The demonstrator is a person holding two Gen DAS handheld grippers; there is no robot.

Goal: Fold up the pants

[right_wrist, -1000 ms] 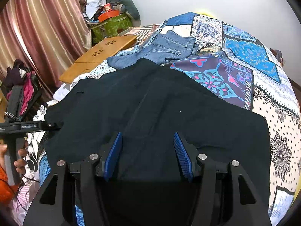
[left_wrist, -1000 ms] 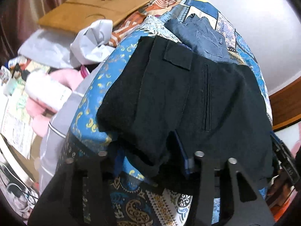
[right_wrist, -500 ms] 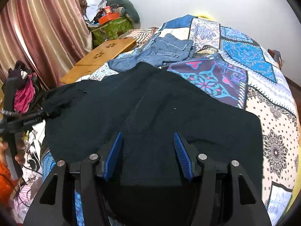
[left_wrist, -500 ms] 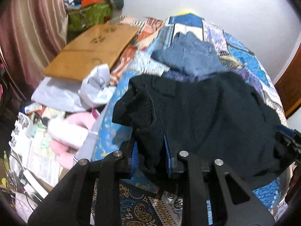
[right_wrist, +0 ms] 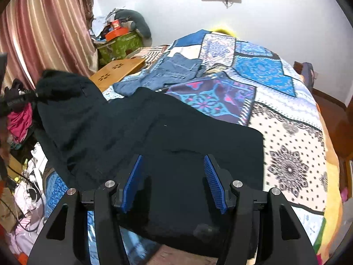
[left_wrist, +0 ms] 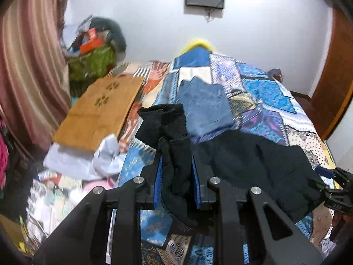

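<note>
Black pants [right_wrist: 167,137] lie spread across the near side of the bed. My left gripper [left_wrist: 176,167] is shut on one end of the black pants [left_wrist: 174,132] and holds it lifted above the bed's left edge; the raised end also shows at the left of the right wrist view [right_wrist: 59,88]. My right gripper [right_wrist: 174,176] is open, its blue pads [right_wrist: 132,181] spread above the near edge of the pants. It also shows at the right edge of the left wrist view [left_wrist: 335,187].
Folded blue jeans [right_wrist: 172,70] lie further up the patterned bedspread [right_wrist: 286,132]. A wooden lap table [left_wrist: 99,112] and a green basket [right_wrist: 119,44] stand left of the bed. Clutter [left_wrist: 61,187] covers the floor at the left. Striped curtains [right_wrist: 44,33] hang at the left.
My left gripper has closed on the end of the pants and raised it off the bed. The right gripper has stayed open above the near edge.
</note>
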